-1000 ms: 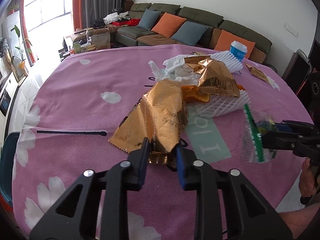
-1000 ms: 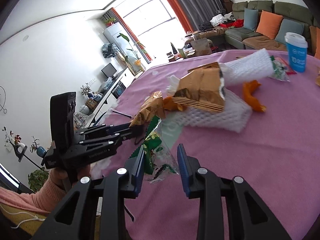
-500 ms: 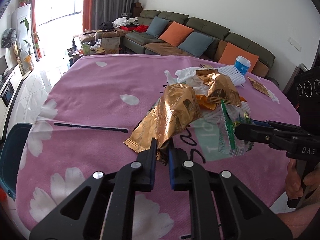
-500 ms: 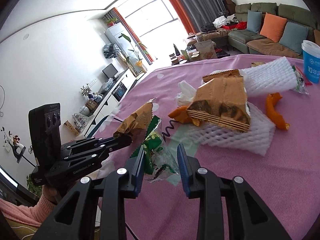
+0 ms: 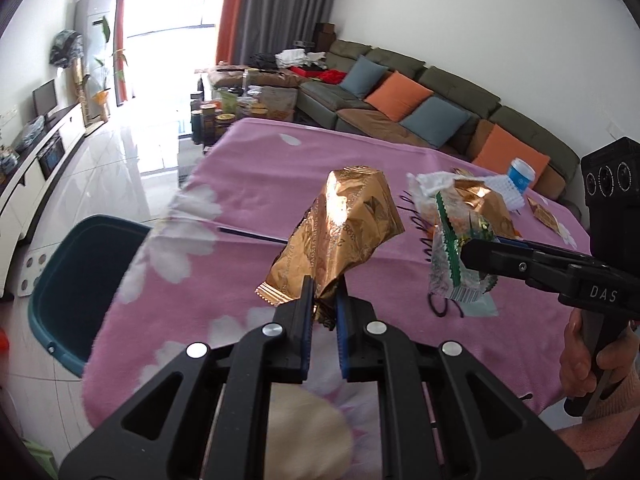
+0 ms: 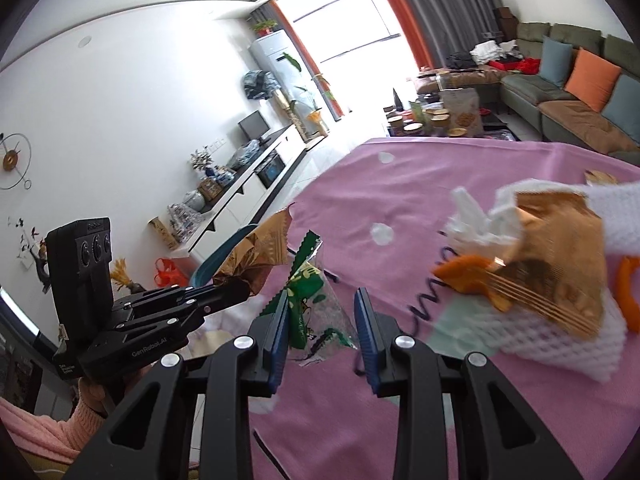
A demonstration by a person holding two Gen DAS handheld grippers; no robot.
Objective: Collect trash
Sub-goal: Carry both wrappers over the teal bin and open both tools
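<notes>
left gripper (image 5: 323,307): jaws have just been closing and are now pinched nearly together on the bottom corner of a crinkled gold foil snack wrapper (image 5: 340,236); wrapper stands up off the cloth, clear of the table.
right gripper (image 6: 322,322): jaws part-way open but bearing on a clear plastic packet with green zigzag edge and green print (image 6: 308,308); left pad touches it for sure, the right pad's contact I can't see well. Packet hangs in the air in the left wrist view (image 5: 456,264), so I judge it held.
bin: dark teal plastic tub (image 5: 80,280) on the floor, just beside the table's left edge, below my gold wrapper's side. Inside looks dark, contents hidden.
table: round top under a pink cloth with white flowers (image 5: 256,168).
done so far: two pieces lifted, one per hand, both off the cloth. Nothing visibly dropped in the tub yet.
left on table: pile at the far right, namely a second gold foil bag (image 6: 560,240), crumpled white tissue (image 6: 472,220), white foam fruit netting (image 6: 552,336), orange peel bits (image 6: 464,276), a small gold sachet (image 5: 542,214), a thin dark stick (image 5: 252,235), a black hair tie (image 5: 440,308).
paper cup: white and blue cup (image 5: 520,174) at the far edge; can't tell if it counts as trash.
progress call: early, I'd say; most of the clutter is untouched.
next: carry both over the teal tub and let go, then go back for the pile.
</notes>
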